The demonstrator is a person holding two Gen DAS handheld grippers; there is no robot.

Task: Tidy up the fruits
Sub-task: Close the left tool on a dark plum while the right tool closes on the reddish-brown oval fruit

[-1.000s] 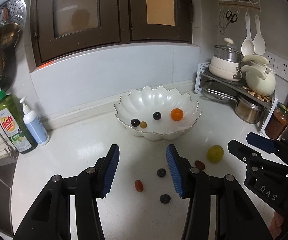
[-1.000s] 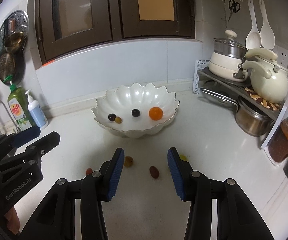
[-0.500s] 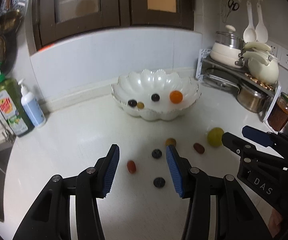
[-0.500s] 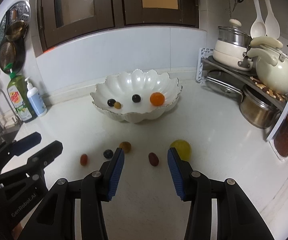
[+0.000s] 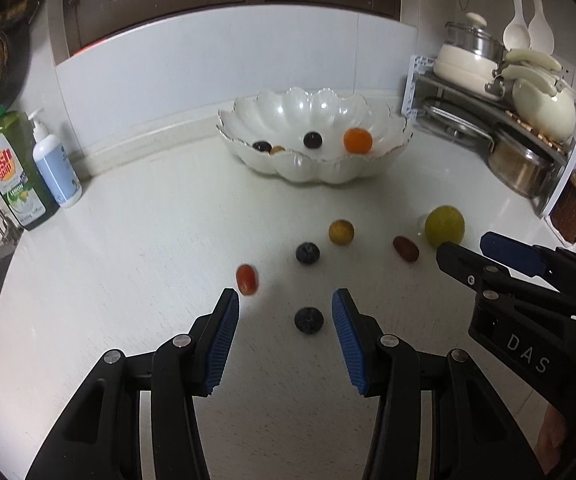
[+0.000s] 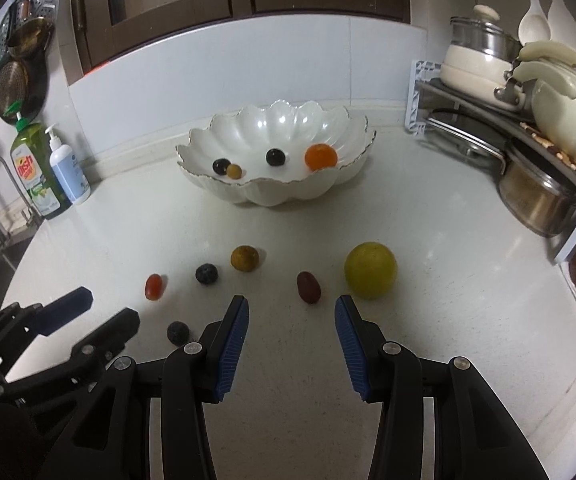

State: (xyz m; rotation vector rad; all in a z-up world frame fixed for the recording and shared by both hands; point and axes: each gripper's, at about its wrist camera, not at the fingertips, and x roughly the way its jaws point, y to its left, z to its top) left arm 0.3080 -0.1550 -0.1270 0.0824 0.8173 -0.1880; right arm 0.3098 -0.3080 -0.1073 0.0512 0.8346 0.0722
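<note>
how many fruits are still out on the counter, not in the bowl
6, all in front of the bowl: red tomato, two blueberries, brown fruit, dark grape, green fruit. None seem hidden.

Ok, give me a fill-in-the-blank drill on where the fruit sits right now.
The white scalloped bowl holds ___ fruits.
The number of fruits lying loose on the countertop is ___.
The biggest loose fruit is the ___ one, right of the dark red grape.
Between the left gripper fingers lies a ___.

Missing: four; six; yellow-green; blueberry
</note>
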